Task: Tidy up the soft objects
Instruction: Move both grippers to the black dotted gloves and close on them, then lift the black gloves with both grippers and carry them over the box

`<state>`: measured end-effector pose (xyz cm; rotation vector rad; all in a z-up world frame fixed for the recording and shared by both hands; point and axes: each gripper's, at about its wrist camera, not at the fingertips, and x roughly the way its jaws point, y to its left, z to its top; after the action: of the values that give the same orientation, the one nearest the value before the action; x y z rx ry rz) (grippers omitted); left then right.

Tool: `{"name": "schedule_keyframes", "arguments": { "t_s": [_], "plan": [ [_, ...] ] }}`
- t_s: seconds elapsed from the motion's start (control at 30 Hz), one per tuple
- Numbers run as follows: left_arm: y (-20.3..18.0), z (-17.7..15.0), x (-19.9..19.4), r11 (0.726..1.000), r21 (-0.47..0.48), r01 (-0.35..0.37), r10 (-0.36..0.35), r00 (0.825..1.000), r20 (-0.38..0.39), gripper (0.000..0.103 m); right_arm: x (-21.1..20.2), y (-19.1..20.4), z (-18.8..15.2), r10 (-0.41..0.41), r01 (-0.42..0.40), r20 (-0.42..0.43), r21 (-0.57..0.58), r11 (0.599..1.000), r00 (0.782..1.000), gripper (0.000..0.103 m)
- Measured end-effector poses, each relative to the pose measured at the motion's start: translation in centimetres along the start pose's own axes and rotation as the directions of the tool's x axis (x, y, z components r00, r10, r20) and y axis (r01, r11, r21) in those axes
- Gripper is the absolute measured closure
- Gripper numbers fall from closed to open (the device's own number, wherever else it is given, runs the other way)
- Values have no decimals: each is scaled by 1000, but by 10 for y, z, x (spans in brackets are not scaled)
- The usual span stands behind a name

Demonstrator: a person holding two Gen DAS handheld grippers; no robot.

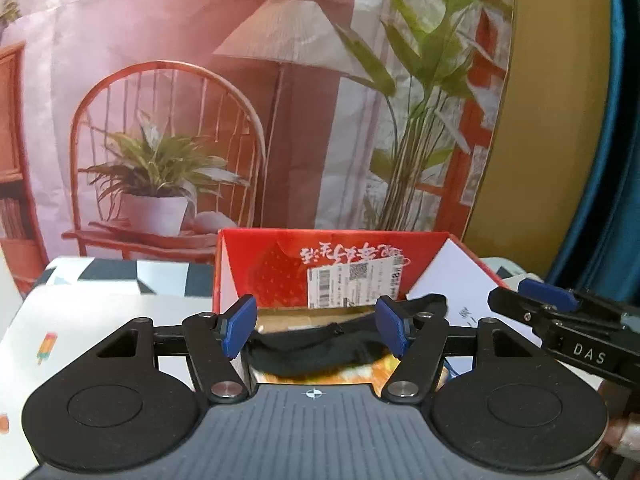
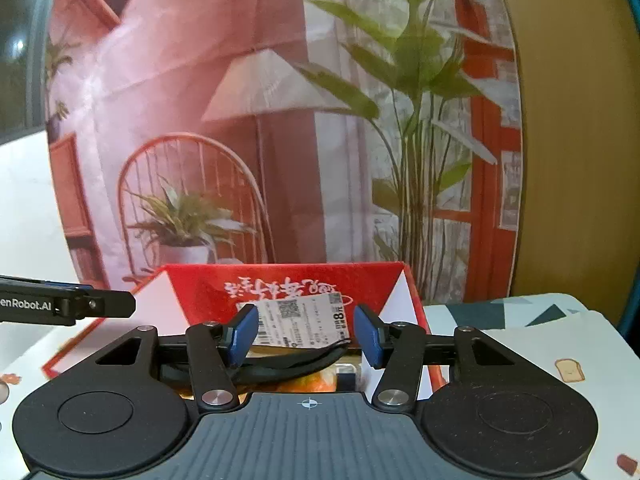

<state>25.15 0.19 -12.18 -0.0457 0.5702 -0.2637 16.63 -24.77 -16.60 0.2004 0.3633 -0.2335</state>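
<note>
We see the left gripper (image 1: 316, 330) and right gripper (image 2: 306, 334) both spread wide, holding nothing, above a black fabric piece (image 1: 320, 354) lying in the red cardboard box (image 1: 280, 276).

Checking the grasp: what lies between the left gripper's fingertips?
In the left wrist view, the open left gripper frames a black sock lying in the red box.

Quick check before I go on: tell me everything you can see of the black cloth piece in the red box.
The black cloth piece is a dark, soft, limp fabric, crumpled and long, with a thin stitched edge. It lies inside the open red box, across its floor over an orange print, one end draped up against the white flap on the right. Both the left gripper and the right gripper are open above it; neither visibly holds it. What kind of garment it is cannot be told.
</note>
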Motion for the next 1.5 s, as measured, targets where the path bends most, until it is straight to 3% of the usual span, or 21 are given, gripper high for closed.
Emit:
{"name": "schedule_keyframes", "arguments": {
  "t_s": [0.27,0.6,0.77,1.0,1.2,1.27,1.37,1.43,1.5],
  "plan": [
    [0,-49,-41,997,-82,11,-11,1000,6,35,-46,6,-38,44,-45,23,34,998,999,53],
    [-2,-110,-36,993,-121,8,-23,991,-129,36,-46,18,-85,80,-72,-117,72,995,990,53],
    [-2,-130,-32,994,-113,7,-26,985,-172,37,-36,16,-92,86,-72,-155,95,993,984,46],
    [1,-144,-24,993,-117,-10,-14,978,-210,58,-20,18,-101,99,-79,-212,97,992,972,45],
    [7,-144,-27,991,-133,-6,-21,981,-195,72,-14,29,-104,109,-98,-238,56,994,965,42],
    [6,-143,-28,992,-127,-5,-20,982,-190,75,-14,32,-105,112,-106,-249,38,994,962,44],
    [3,-142,-31,993,-117,1,-22,984,-179,80,-15,37,-106,123,-123,-266,15,992,956,57],
    [2,-141,-34,993,-115,2,-22,986,-167,82,-15,40,-107,140,-143,-281,12,990,949,75],
    [1,-139,-37,993,-114,6,-23,988,-154,83,-17,42,-107,146,-151,-288,7,989,946,83]
  ]
}}
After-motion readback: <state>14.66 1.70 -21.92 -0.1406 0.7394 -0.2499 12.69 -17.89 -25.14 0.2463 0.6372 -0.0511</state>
